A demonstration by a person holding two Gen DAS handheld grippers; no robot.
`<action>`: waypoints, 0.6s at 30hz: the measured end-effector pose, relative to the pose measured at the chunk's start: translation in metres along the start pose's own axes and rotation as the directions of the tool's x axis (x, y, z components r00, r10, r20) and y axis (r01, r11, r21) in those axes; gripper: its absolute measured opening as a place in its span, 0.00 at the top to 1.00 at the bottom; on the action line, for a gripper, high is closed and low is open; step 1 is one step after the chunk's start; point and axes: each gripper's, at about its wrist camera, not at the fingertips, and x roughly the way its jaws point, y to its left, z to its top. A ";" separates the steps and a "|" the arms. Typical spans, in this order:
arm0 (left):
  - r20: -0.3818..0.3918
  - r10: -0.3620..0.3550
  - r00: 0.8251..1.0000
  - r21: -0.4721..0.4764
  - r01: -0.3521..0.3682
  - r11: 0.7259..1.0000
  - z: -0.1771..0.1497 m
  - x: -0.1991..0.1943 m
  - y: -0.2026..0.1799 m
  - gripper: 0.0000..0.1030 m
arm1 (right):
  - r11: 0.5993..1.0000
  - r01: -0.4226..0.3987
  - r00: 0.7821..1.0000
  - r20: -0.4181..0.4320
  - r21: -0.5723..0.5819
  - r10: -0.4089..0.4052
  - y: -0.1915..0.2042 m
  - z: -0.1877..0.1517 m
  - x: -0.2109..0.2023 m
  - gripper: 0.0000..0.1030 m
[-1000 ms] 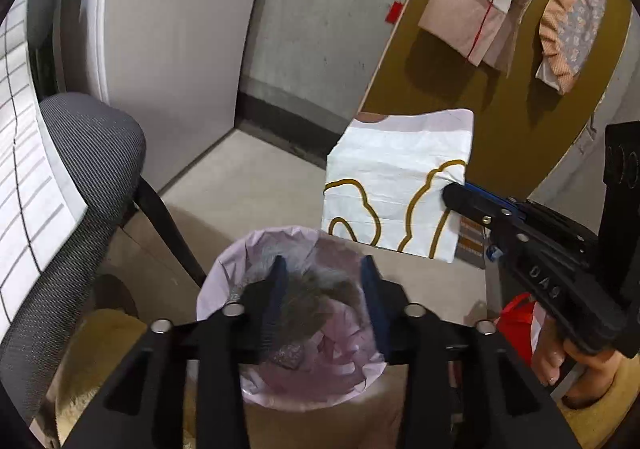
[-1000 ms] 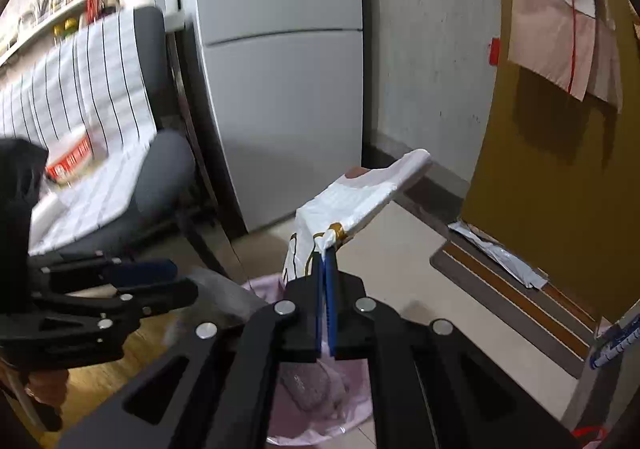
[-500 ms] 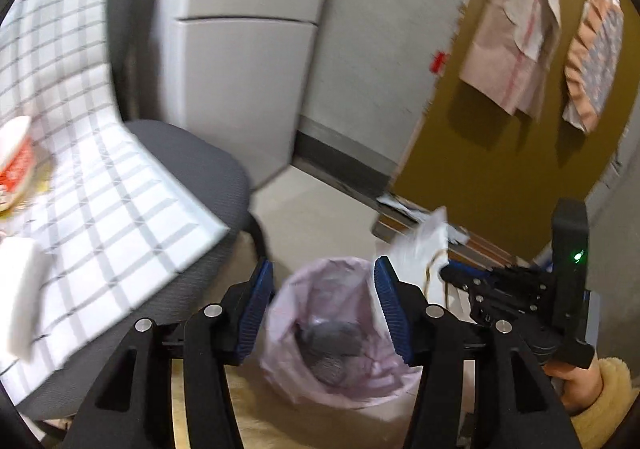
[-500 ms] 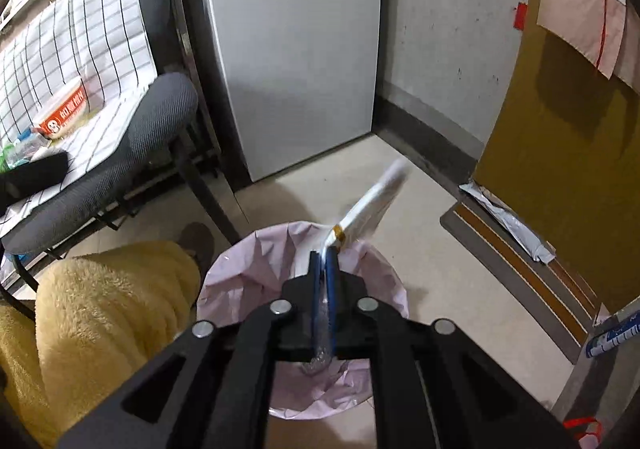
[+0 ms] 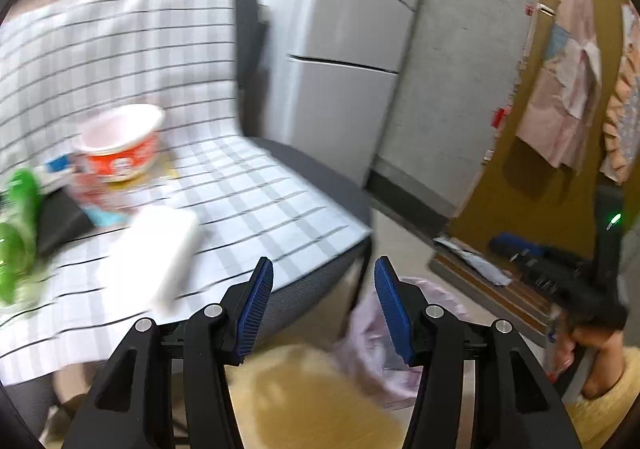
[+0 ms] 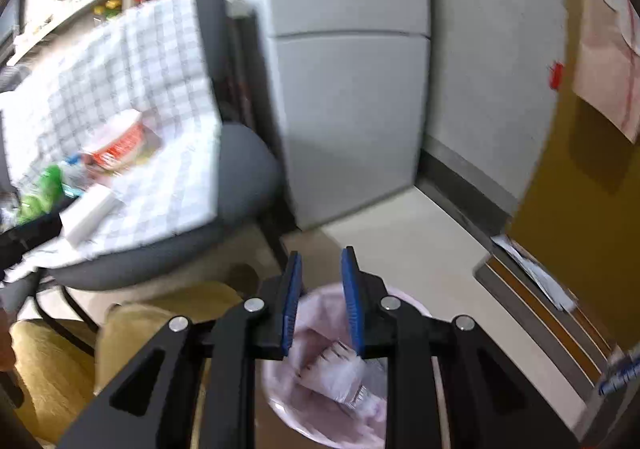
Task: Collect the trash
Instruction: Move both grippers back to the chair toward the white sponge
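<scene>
**Bag in the bin, grippers empty**

The right gripper is opening above the pink-lined bin, nothing between its pads; the white bag lies inside. The left gripper (jaws apart, empty) faces the cloth-covered chair bearing a noodle cup.

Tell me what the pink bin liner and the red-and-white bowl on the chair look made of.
Pink bin liner: thin translucent plastic film, judging by its crumpled, see-through folds. Red-and-white bowl: probably printed paper or foam, matte; motion blur leaves it uncertain.
</scene>
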 end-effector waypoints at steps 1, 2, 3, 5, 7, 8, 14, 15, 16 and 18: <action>0.007 0.030 1.000 -0.010 -0.030 1.000 -0.002 -0.008 0.009 0.47 | 0.999 -0.032 0.999 0.008 -0.009 0.032 0.008 0.005 -0.001 0.80; 0.015 0.056 0.998 -0.022 -0.056 0.998 -0.005 -0.016 0.018 0.47 | 0.998 -0.057 0.998 0.011 -0.016 0.057 0.014 0.008 -0.001 0.80; 0.020 0.085 0.996 -0.037 -0.084 0.996 -0.007 -0.024 0.027 0.47 | 0.996 -0.090 0.996 0.010 -0.023 0.090 0.023 0.011 0.000 0.80; 0.036 0.156 0.987 -0.066 -0.153 0.986 -0.011 -0.041 0.047 0.47 | 0.985 -0.167 0.986 0.000 -0.041 0.167 0.044 0.018 0.003 0.80; 0.041 0.217 0.975 -0.099 -0.212 0.972 -0.014 -0.055 0.066 0.47 | 0.968 -0.237 0.971 -0.023 -0.075 0.236 0.069 0.024 0.011 0.79; 0.043 0.250 0.967 -0.120 -0.243 0.962 -0.016 -0.062 0.077 0.47 | 0.961 -0.262 0.965 -0.034 -0.086 0.260 0.080 0.027 0.014 0.78; 0.041 0.386 0.922 -0.209 -0.370 0.905 -0.025 -0.081 0.119 0.47 | 0.906 -0.405 0.913 -0.111 -0.128 0.392 0.157 0.035 0.043 0.49; 0.038 0.401 0.915 -0.217 -0.384 0.898 -0.026 -0.082 0.123 0.47 | 0.901 -0.408 0.912 -0.116 -0.148 0.394 0.175 0.035 0.048 0.40; 0.031 0.409 0.912 -0.231 -0.392 0.891 -0.029 -0.083 0.129 0.47 | 0.897 -0.412 0.910 -0.116 -0.162 0.397 0.187 0.034 0.050 0.30; 0.018 0.413 0.910 -0.259 -0.395 0.881 -0.033 -0.084 0.139 0.47 | 0.889 -0.410 0.912 -0.117 -0.205 0.394 0.218 0.031 0.058 0.24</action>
